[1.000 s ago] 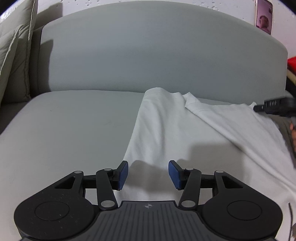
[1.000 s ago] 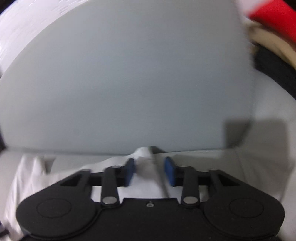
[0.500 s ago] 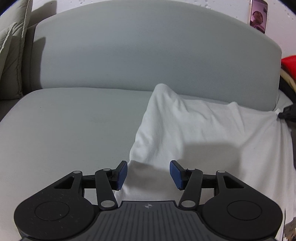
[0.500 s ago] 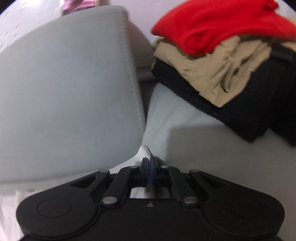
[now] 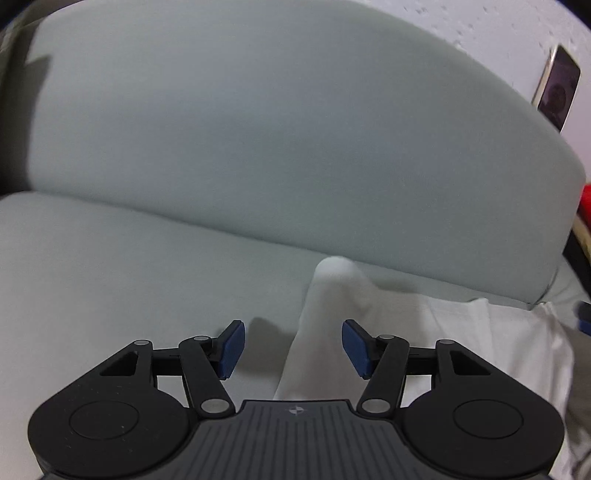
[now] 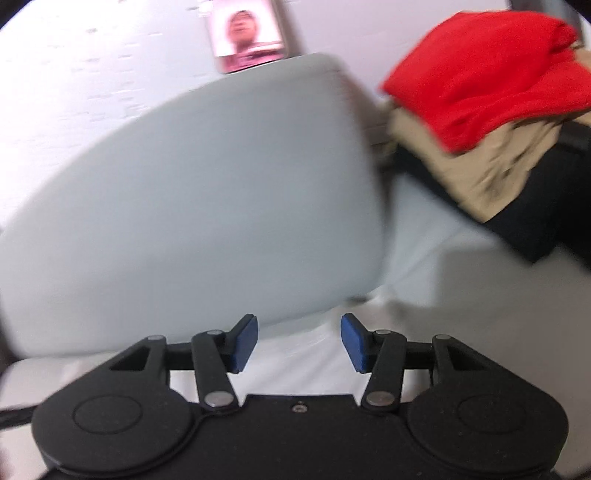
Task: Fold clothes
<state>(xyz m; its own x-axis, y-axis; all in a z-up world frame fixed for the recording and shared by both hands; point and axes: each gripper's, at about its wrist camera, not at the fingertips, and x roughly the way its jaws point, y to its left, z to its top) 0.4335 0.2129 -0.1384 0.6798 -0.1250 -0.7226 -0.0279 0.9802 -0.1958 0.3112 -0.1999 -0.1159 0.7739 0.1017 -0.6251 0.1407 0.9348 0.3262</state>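
A white garment point(image 5: 424, 332) lies spread on the grey sofa seat point(image 5: 129, 266), its far corner bunched up near the backrest. My left gripper point(image 5: 293, 349) is open and empty, hovering over the garment's left edge. My right gripper point(image 6: 299, 341) is open and empty above the garment's right part point(image 6: 295, 354), close to the backrest's right end. The right wrist view is blurred.
The grey backrest point(image 5: 277, 147) rises right behind the garment. A stack of folded clothes, red point(image 6: 487, 74) over tan point(image 6: 491, 162) over black point(image 6: 546, 214), sits on the seat at the right. A phone point(image 6: 245, 33) leans on the wall above the backrest.
My right gripper was shut on the garment's corner half a second ago and has opened, letting it go. The garment now lies flatter. My left gripper has moved forward toward the backrest, staying open.
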